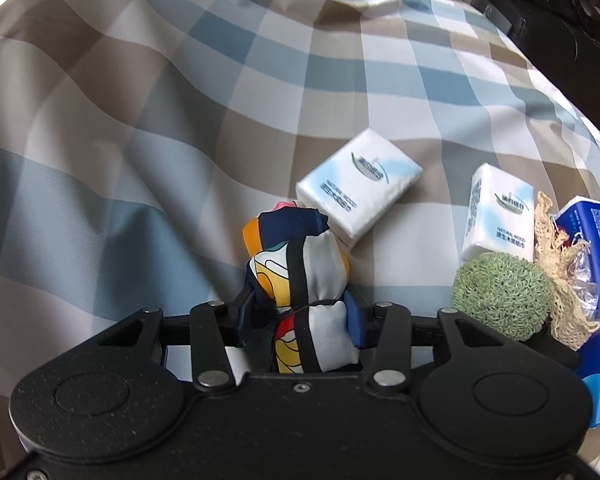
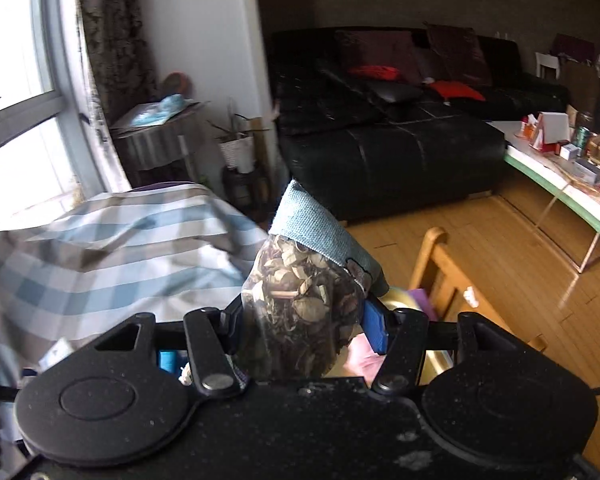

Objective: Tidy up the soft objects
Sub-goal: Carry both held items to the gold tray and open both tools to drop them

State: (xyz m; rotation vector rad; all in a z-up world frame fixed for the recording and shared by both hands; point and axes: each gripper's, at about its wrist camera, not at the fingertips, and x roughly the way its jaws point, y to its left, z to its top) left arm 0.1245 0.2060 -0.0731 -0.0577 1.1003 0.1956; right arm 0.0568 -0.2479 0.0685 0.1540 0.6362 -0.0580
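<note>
My left gripper point(image 1: 300, 316) is shut on a colourful patterned fabric pouch point(image 1: 300, 276) and holds it just above the checked cloth point(image 1: 140, 120). Two white tissue packs point(image 1: 358, 184) point(image 1: 500, 216) lie beyond it, with a green knitted ball point(image 1: 500, 296) and a cream crochet net point(image 1: 560, 276) at the right. My right gripper point(image 2: 304, 320) is shut on a clear sachet of dried leaves point(image 2: 304, 304) with a teal fabric top point(image 2: 320, 228), held in the air past the cloth's edge.
A blue tissue box point(image 1: 596, 280) stands at the far right of the cloth. The right wrist view shows a wooden chair point(image 2: 448, 276), a black sofa point(image 2: 388, 128), a cluttered low table point(image 2: 560, 172) and a window point(image 2: 16, 80).
</note>
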